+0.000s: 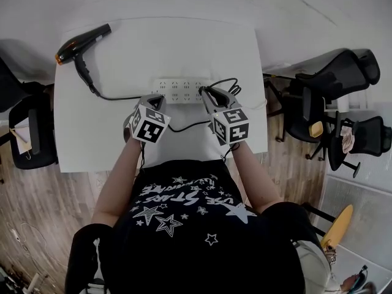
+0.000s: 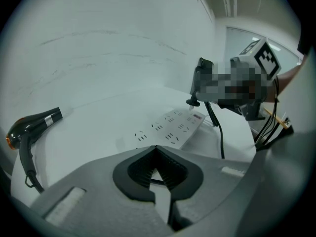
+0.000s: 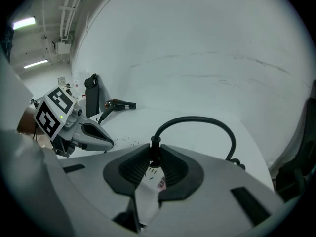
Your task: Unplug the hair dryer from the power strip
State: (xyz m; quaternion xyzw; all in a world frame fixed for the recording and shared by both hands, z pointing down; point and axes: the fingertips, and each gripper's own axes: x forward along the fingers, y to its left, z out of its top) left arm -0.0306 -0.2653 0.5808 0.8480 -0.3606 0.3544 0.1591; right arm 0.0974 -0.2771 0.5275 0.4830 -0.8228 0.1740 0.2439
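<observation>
A black hair dryer lies at the far left of the white table. Its cord runs to the white power strip in the middle. My right gripper is shut on the black plug. The plug hangs just above the strip's right end, clear of the sockets, and its cable arches away to the right. My left gripper is shut with nothing in it, its tips at the strip's left end.
Black office chairs stand to the right of the table, and another chair to its left. A loop of cable lies by the strip's right end. The person's torso is close against the table's near edge.
</observation>
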